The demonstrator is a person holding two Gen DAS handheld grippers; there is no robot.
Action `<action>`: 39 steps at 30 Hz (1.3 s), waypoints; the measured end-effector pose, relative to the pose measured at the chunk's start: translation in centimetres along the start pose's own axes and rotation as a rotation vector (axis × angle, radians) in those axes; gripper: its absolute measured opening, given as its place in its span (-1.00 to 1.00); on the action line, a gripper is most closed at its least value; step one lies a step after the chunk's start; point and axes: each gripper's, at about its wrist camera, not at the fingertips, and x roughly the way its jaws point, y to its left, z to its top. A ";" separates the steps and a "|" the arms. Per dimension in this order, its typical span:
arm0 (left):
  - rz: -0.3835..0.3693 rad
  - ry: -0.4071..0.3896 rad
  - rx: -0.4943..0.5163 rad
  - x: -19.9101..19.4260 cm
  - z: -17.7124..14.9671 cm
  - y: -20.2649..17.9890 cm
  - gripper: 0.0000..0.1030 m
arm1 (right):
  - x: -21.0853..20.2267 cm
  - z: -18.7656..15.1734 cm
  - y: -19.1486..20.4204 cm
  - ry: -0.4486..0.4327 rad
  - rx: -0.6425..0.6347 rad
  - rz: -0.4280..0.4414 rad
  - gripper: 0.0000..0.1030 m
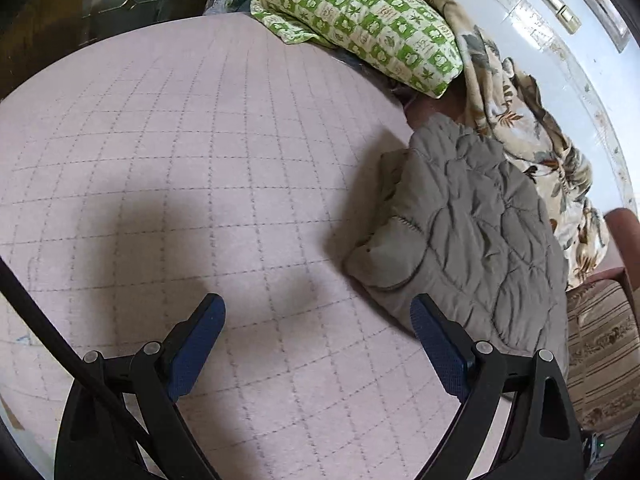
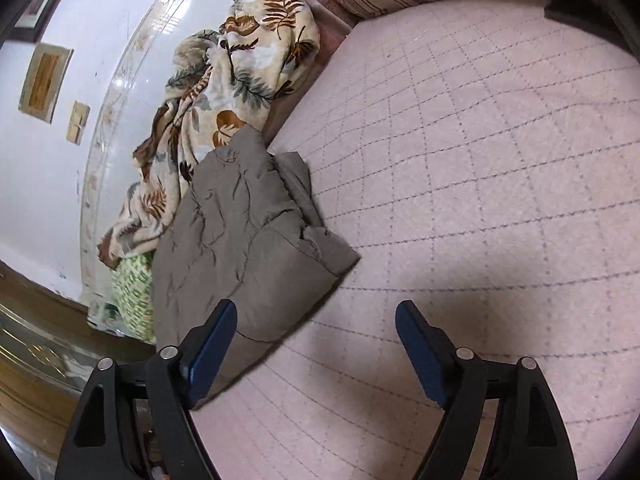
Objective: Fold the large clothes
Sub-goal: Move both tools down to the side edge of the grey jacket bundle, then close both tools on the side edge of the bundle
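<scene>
A grey quilted jacket (image 1: 472, 236) lies folded in a compact bundle on the pink grid-patterned bed cover (image 1: 192, 152). In the left wrist view it is to the right, just past my left gripper (image 1: 318, 312), which is open and empty above the cover. In the right wrist view the jacket (image 2: 240, 244) lies at the left, and my right gripper (image 2: 316, 318) is open and empty, its left finger (image 2: 212, 356) over the jacket's near edge.
A leaf-print blanket (image 1: 532, 148) is bunched along the white wall behind the jacket. A green-and-white patterned pillow (image 1: 360, 16) lies at the bed's far end. A striped cushion (image 1: 600, 352) sits at the right. Dark wooden furniture (image 2: 36, 360) borders the bed.
</scene>
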 end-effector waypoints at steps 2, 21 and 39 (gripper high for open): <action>-0.014 0.009 -0.005 0.4 0.0 -0.5 0.81 | 0.4 0.0 0.1 -0.002 0.025 0.021 0.71; -0.092 0.076 -0.082 4.1 1.5 -1.5 0.81 | 7.3 1.2 1.6 0.022 0.088 -0.024 0.73; -0.254 0.106 -0.138 8.3 2.6 -3.4 0.54 | 10.3 2.2 2.9 0.013 0.024 -0.047 0.46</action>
